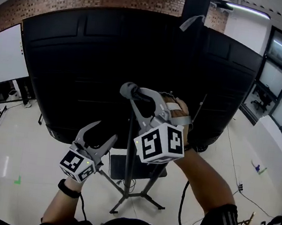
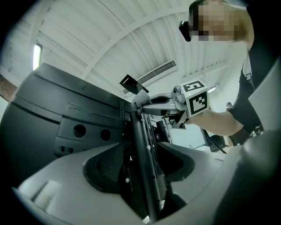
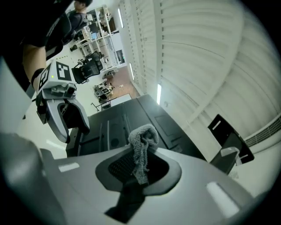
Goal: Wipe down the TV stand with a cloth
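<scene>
1. The right gripper is clenching a grey cloth in its jaw tips, high behind the TV.
2. The cloth is touching the top of the TV stand's black pole.
3. The left gripper is hovering lower down, jaws spread and grasping nothing; the pole is showing between them in its own view.

Pale, glossy floor. Standing on it: spread black legs of TV stand. Lying on it: small green mark, left of stand, well apart.
</scene>
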The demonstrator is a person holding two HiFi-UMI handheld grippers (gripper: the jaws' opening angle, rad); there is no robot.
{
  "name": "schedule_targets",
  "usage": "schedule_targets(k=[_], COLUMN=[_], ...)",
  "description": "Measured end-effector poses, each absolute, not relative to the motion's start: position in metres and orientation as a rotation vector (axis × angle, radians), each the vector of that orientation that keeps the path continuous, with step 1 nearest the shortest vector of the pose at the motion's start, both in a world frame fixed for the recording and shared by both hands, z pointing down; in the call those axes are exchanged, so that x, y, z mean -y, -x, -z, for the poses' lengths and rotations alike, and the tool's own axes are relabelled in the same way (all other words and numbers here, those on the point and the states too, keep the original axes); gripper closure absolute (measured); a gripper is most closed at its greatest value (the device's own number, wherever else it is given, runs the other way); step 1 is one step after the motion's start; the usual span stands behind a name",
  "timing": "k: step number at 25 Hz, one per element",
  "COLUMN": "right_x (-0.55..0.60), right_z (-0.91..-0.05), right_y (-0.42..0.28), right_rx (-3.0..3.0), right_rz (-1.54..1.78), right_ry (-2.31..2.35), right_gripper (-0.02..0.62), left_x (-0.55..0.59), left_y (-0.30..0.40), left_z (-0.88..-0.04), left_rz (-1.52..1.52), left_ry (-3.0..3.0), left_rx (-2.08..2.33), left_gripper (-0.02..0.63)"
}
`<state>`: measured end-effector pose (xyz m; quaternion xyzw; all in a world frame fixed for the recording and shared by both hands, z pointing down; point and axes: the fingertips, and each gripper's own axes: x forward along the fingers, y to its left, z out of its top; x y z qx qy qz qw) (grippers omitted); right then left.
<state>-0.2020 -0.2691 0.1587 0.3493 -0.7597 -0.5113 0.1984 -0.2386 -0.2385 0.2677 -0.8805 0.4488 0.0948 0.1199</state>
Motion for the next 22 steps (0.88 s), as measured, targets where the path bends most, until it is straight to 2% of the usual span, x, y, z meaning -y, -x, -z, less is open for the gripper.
schedule_targets(k=[10, 22], right_x=[0.302, 0.321], right_z=[-0.150, -0.173], right_y=[0.143, 0.141], right_rx=[2.370, 2.636], right_rz=[1.244, 1.059], right_ry=[-1.044, -0.930], right_gripper=[0.545, 0.548], left_x=[0.251, 0.264], left_y=[0.196, 0.178], left_z=[-0.232, -0.248], left_rz=[-0.297, -0.249], left_ry=[2.528, 2.515], left_rx=[-1.278, -1.367], left_gripper=[0.345, 0.345])
